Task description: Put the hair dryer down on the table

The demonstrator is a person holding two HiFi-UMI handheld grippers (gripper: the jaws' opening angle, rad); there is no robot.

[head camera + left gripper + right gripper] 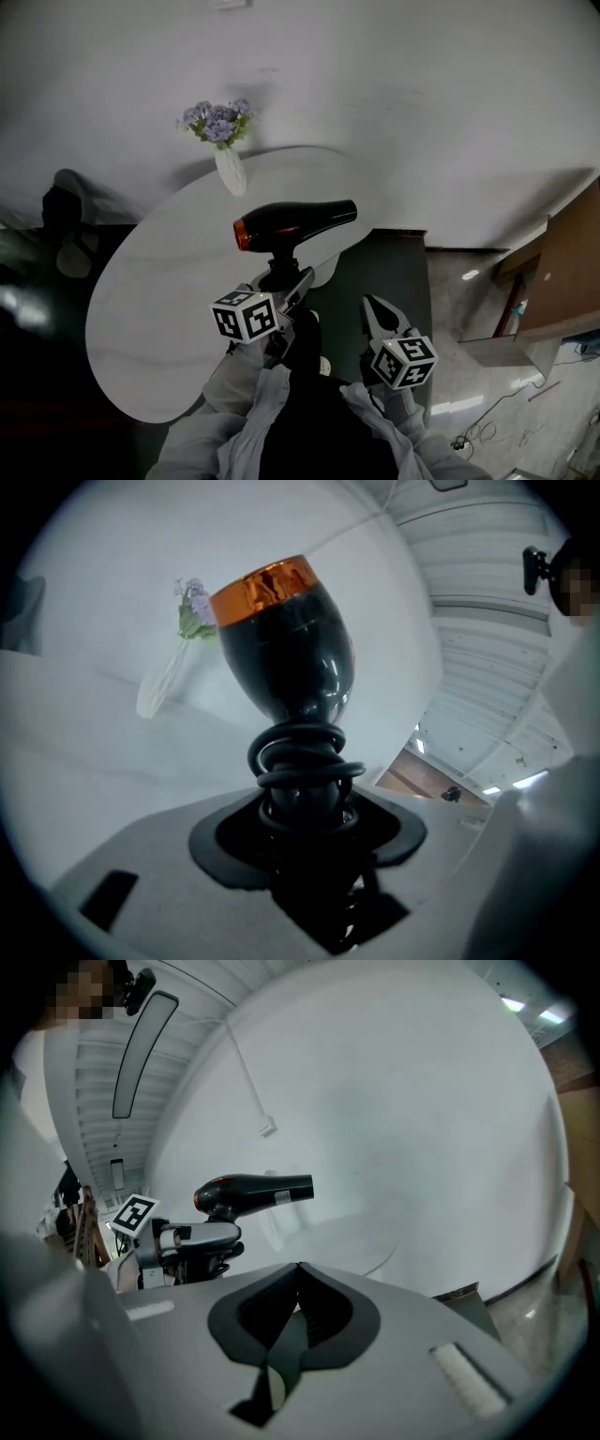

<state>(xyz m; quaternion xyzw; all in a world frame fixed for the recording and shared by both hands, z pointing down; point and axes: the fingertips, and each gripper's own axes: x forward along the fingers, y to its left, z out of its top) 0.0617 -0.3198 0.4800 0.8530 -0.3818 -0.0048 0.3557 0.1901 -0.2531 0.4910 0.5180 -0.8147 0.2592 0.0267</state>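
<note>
Above the near edge of the white oval worktop [150,300], the left hand-held gripper [284,279] clamps the handle [302,794] of the black, copper-banded hair dryer [292,223], clear of the surface; the right hand-held gripper [373,307] is closed, empty.

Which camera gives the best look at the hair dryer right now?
The head view: the whole hair dryer shows side-on, nozzle pointing right, its handle in the left gripper, against the white table. The left gripper view shows only its copper-ringed rear and cord-wrapped handle; the right gripper view shows it small and distant.
</note>
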